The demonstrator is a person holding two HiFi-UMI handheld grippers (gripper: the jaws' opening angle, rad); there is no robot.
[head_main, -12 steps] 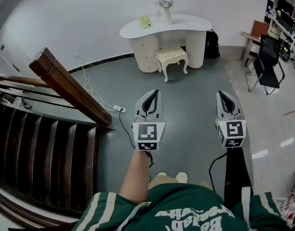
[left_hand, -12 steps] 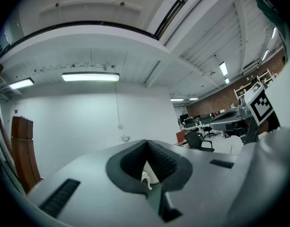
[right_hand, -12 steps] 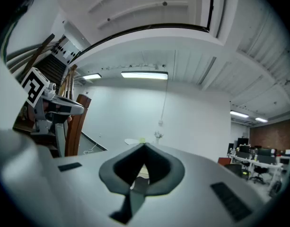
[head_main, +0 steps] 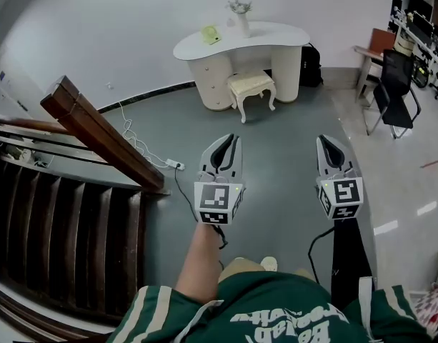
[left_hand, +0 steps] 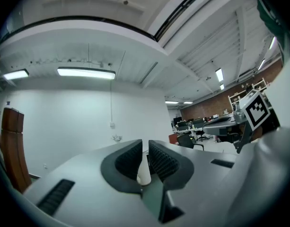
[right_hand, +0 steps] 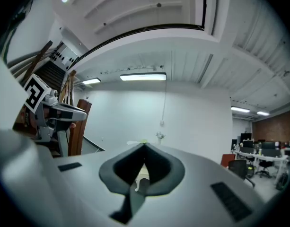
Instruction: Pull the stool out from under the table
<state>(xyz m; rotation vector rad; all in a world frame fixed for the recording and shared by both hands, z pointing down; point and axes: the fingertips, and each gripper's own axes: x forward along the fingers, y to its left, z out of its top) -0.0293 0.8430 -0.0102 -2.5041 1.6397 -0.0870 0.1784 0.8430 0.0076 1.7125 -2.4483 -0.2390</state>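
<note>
Grey floor runs from the person's feet to a white wall at the far side. Against that wall stands one white table (head_main: pixel 240 38) on two rounded pedestals. One cream stool (head_main: pixel 251 86) sits between the pedestals, with its far edge tucked under the top and its near legs out on the floor.

On the table are one vase (head_main: pixel 241 16) and one small green thing (head_main: pixel 210 34). One black bag (head_main: pixel 313 64) leans just right of the table. One black chair (head_main: pixel 397 84) stands at the far right, near desks. One power strip (head_main: pixel 174 164) lies on the floor with its cable trailing toward the wall. At the left, one wooden rail (head_main: pixel 97 131) slants down beside dark stairs.

Two grippers are held level side by side, both aimed at the stool and well apart from it. The left gripper (head_main: pixel 229 140) has its jaws drawn together with only a sliver between them, and nothing is held. The right gripper (head_main: pixel 326 141) has its jaws closed tip to tip, also on nothing.
</note>
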